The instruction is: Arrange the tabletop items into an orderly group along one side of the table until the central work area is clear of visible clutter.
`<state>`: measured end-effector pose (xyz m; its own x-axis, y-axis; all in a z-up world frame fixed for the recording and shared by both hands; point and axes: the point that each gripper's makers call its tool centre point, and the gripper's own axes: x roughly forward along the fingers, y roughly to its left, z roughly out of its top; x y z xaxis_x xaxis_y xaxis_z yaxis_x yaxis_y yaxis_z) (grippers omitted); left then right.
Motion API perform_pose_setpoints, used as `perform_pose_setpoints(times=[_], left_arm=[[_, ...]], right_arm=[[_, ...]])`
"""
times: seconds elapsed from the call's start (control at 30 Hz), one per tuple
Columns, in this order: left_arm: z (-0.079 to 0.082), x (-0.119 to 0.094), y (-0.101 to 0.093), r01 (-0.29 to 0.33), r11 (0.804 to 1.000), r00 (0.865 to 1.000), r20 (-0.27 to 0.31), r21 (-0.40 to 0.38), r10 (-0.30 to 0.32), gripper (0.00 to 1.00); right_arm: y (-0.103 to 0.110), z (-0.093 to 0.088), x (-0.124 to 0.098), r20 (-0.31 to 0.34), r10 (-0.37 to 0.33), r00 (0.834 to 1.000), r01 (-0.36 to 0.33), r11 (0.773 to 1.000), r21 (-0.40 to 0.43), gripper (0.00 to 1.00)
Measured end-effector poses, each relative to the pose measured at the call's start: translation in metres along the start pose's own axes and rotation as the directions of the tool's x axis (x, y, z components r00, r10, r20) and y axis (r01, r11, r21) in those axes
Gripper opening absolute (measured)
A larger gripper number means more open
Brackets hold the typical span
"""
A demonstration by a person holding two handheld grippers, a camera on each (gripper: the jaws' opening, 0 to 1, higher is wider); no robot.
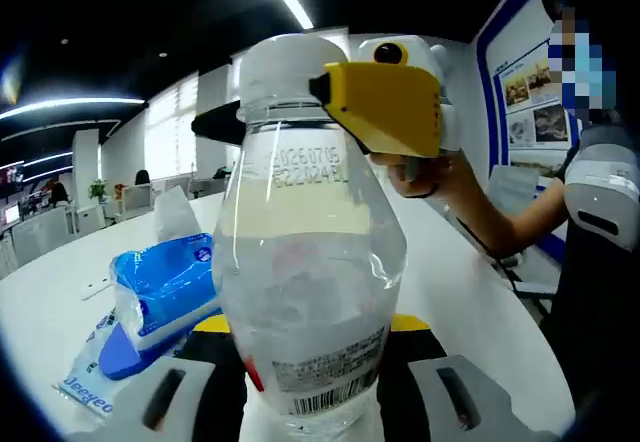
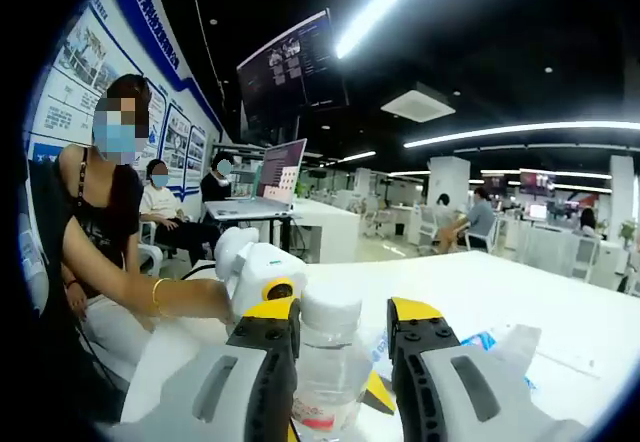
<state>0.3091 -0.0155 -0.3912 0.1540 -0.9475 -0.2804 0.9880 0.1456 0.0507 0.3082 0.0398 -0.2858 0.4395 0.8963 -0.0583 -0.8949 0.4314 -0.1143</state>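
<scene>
A clear water bottle (image 1: 310, 292) with a white cap stands upright between my left gripper's (image 1: 312, 362) grey jaws, which are shut on its body. My right gripper (image 1: 385, 102), yellow-tipped and held by a hand, reaches in from the right, with one pad against the cap. In the right gripper view the bottle (image 2: 330, 357) sits between my right gripper's (image 2: 343, 312) jaws. The left jaw touches it and a narrow gap shows at the right jaw, so this gripper is open. The left gripper (image 2: 262, 272), held by a hand, is just left of the bottle.
A blue tissue pack (image 1: 160, 292) and a clear plastic wrapper (image 1: 95, 382) lie on the white table (image 1: 470, 292) left of the bottle. A seated person (image 2: 105, 222) is at the table's edge. Desks and other people are far behind.
</scene>
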Motion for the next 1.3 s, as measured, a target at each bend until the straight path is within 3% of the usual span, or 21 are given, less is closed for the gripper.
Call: perform_pose_setpoints(times=[0.17,0.23,0.3,0.4,0.47,0.57,0.67,0.7,0.73,0.8,0.87,0.93,1.0,1.03,1.23,1.3], left_arm=[[0.001,-0.003,-0.019,0.179,0.984,0.984,0.007,0.024,-0.179,0.48],[0.001,-0.004,-0.024,0.208,0.978,0.978,0.006,0.038,-0.208,0.48],[0.001,-0.006,-0.032,0.251,0.967,0.968,0.009,0.045,-0.252,0.48],[0.002,-0.010,-0.048,0.334,0.940,0.941,0.036,0.071,-0.337,0.48],[0.002,-0.012,-0.056,0.364,0.929,0.928,0.054,0.071,-0.368,0.49],[0.002,-0.013,-0.058,0.360,0.930,0.929,0.065,0.077,-0.365,0.49],[-0.001,-0.011,-0.049,0.280,0.957,0.958,0.041,0.081,-0.284,0.49],[-0.007,-0.010,-0.046,0.213,0.975,0.977,-0.010,0.068,-0.212,0.49],[-0.011,-0.010,-0.043,0.152,0.985,0.988,-0.048,0.082,-0.149,0.50],[-0.013,-0.013,-0.038,0.001,0.992,0.995,-0.104,0.128,0.012,0.54],[-0.008,-0.017,-0.035,-0.125,0.986,0.986,-0.099,0.114,0.136,0.59],[-0.004,-0.023,-0.033,-0.211,0.971,0.972,-0.081,0.114,0.221,0.59],[0.002,-0.031,-0.028,-0.317,0.938,0.946,-0.023,0.139,0.323,0.59],[0.003,-0.035,-0.027,-0.370,0.922,0.928,0.007,0.111,0.372,0.59],[-0.004,-0.043,-0.017,-0.480,0.876,0.875,0.041,-0.049,0.482,0.56],[-0.004,-0.043,-0.017,-0.479,0.876,0.875,0.048,-0.059,0.482,0.55]], right_arm=[[0.011,0.001,0.003,0.028,0.076,0.997,-0.077,0.996,0.035,0.34],[0.016,0.002,0.003,0.034,0.098,0.995,-0.099,0.995,0.034,0.33],[0.025,0.004,0.004,0.042,0.135,0.990,-0.136,0.990,0.023,0.32],[0.043,0.005,0.003,0.049,0.214,0.976,-0.215,0.976,0.029,0.27],[0.051,0.007,0.003,0.059,0.241,0.969,-0.243,0.970,0.023,0.24],[0.055,0.006,0.002,0.065,0.240,0.969,-0.242,0.970,0.018,0.24],[0.051,0.006,0.002,0.078,0.226,0.971,-0.231,0.971,0.064,0.23],[0.050,0.006,0.002,0.081,0.220,0.972,-0.225,0.972,0.065,0.23],[0.050,0.006,0.002,0.086,0.214,0.973,-0.220,0.973,0.066,0.23],[0.050,0.006,0.002,0.101,0.199,0.975,-0.207,0.975,0.076,0.24],[0.050,0.006,0.001,0.112,0.191,0.975,-0.200,0.976,0.082,0.24],[0.050,0.006,0.000,0.128,0.178,0.976,-0.190,0.978,0.090,0.24],[0.049,0.007,-0.001,0.150,0.156,0.976,-0.172,0.980,0.097,0.24],[0.048,0.007,-0.001,0.164,0.144,0.976,-0.162,0.981,0.103,0.24],[0.048,0.007,0.001,0.147,0.121,0.982,-0.139,0.983,0.119,0.24],[0.048,0.007,0.001,0.136,0.105,0.985,-0.120,0.987,0.110,0.24]])
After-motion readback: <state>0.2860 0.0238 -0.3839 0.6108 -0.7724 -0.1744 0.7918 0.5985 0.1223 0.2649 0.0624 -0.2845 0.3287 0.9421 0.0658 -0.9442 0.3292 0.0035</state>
